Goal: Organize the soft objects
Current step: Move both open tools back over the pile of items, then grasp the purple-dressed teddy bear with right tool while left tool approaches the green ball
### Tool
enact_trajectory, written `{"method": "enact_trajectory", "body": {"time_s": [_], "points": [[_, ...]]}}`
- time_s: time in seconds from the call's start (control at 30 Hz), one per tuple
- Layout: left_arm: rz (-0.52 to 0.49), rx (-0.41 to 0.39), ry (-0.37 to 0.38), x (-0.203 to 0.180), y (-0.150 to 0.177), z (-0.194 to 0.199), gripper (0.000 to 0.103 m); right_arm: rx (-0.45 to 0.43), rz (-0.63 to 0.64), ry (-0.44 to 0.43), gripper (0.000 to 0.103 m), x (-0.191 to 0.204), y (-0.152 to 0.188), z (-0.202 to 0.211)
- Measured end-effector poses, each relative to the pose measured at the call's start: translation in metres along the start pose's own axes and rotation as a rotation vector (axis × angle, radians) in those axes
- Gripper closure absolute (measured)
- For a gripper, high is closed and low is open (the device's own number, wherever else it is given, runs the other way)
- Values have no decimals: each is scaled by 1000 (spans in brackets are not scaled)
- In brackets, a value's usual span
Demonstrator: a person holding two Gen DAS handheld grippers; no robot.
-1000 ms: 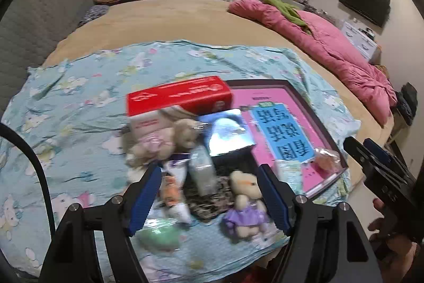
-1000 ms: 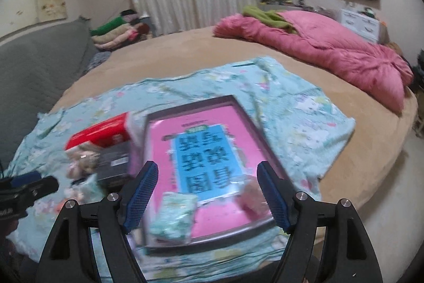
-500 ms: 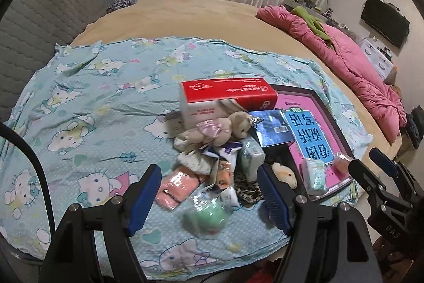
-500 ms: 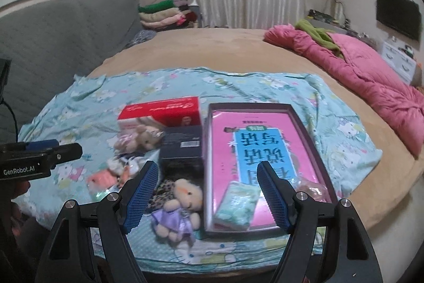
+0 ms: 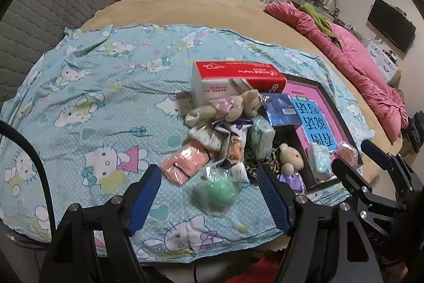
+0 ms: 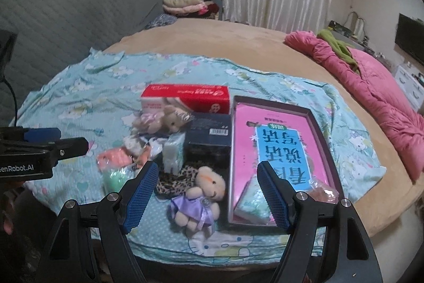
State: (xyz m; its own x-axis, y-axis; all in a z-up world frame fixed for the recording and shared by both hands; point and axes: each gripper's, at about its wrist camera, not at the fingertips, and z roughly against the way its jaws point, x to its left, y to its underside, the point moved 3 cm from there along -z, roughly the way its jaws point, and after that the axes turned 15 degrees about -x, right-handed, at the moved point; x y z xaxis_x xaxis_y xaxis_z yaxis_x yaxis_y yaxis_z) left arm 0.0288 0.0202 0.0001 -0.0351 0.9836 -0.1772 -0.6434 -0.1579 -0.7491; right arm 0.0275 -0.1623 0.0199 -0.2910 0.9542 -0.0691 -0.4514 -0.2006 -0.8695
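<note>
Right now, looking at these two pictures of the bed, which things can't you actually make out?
- Pale green packet in the tray: right view, blurred, right finger covers part.
- Leopard-print cloth: right view, mostly under the purple-dressed bear.
- Mint-green soft item: left view, blurred in wrapping.
- Dark box's label: too small to read.

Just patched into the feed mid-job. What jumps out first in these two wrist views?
A jumble of soft toys and wrapped packets sits mid-bed on the Hello Kitty sheet, in front of a red tissue box. Nearest the open right gripper lies a teddy bear in a purple dress; right of it, a dark tray holds a pink book and two packets. The left gripper, also open, hovers over a green wrapped ball.
</note>
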Motion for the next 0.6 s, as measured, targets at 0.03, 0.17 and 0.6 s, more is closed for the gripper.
{"method": "enact_trajectory", "body": {"time_s": [0.03, 0.17, 0.6], "points": [[-1, 6, -2, 0, 2, -1, 29, 4, 9, -1, 25, 2, 2, -1], [-1, 30, -6, 1, 9, -8, 29, 20, 33, -4, 25, 6, 11, -6], [1, 106, -13, 5, 31, -29, 29, 96, 66, -26, 25, 13, 34, -23]]}}
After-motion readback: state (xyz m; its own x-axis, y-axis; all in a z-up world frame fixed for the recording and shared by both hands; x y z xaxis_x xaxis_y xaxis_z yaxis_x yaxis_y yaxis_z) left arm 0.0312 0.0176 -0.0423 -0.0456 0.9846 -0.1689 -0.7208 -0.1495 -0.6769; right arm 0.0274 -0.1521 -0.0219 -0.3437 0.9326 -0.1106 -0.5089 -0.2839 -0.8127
